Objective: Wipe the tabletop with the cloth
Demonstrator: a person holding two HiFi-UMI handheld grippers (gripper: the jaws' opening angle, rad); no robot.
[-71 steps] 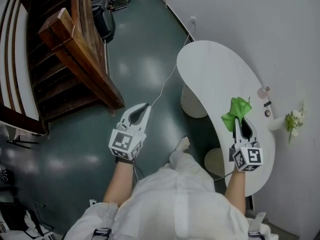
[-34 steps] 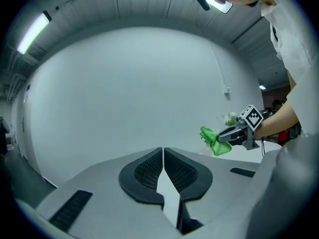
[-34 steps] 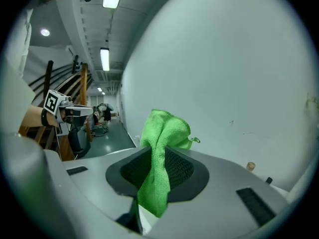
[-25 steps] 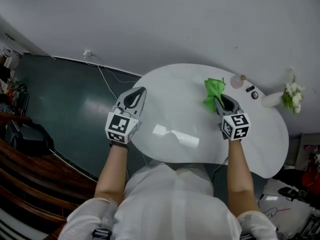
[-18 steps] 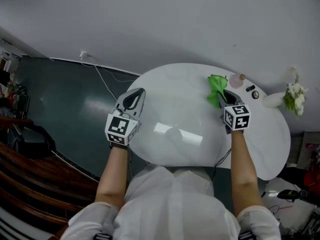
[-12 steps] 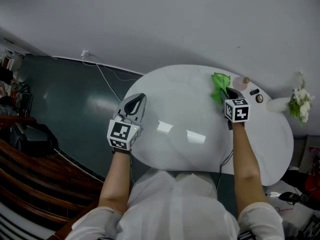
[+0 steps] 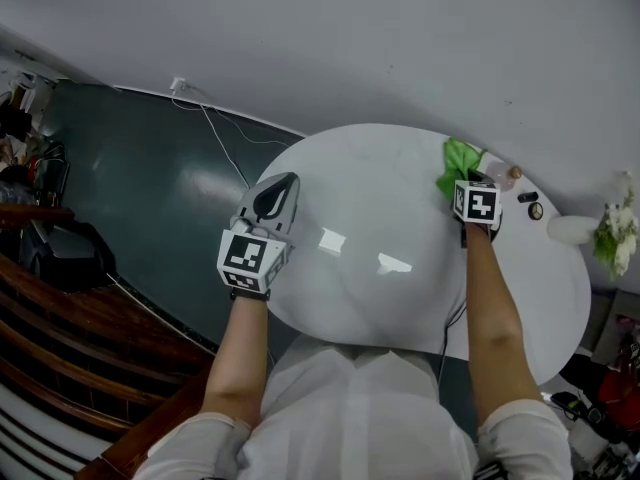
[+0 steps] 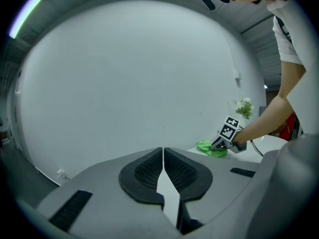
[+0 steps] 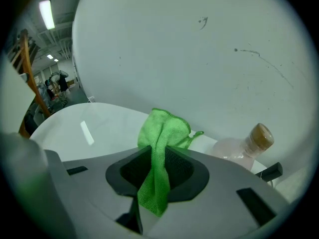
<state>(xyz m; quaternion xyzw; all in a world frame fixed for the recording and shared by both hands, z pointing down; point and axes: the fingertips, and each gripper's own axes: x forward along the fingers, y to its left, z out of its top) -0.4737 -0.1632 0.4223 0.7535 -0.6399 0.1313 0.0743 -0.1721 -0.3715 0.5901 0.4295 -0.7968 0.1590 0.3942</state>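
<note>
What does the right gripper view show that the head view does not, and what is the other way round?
Only the right gripper view shows the green cloth running down between the closed jaws of the right hand-held gripper, and a ceiling lamp. Only the head view shows the left hand-held gripper, the flowers and the person's right forearm. Both show the cloth, the white table and the grey wall.

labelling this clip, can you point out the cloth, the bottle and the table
cloth (image 9: 162, 129), right gripper view, the bunched fold near its top
bottle (image 9: 235, 151), right gripper view, its pale body below the cork
table (image 7: 370, 198), head view, bare white top
</note>
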